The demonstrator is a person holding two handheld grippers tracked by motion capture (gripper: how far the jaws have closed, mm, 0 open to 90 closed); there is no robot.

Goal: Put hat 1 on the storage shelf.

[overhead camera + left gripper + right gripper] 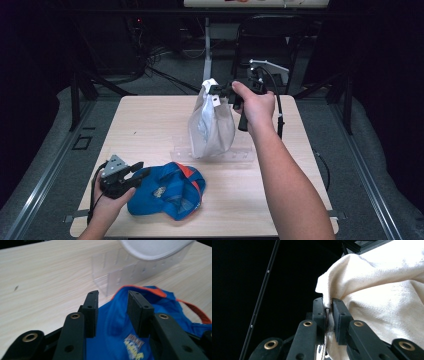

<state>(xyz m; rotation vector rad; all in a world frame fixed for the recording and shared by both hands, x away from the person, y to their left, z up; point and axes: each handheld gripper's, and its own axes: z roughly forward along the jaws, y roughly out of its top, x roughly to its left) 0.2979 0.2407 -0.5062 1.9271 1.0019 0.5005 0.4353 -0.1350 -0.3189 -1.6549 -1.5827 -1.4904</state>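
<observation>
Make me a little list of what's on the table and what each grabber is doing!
table: wooden
white bag: held up by its top edge, bottom near the clear tray
clear tray: on the table under the bag
blue cap: lying at the near left
left gripper: open, jaws over the cap
right gripper: shut on the bag's edge

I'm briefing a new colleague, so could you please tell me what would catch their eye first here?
A white cloth bag hangs over the middle of the table, its top edge pinched in the right gripper. Near the front edge lies a bright blue cap with orange trim, the open left gripper at its left side.
</observation>
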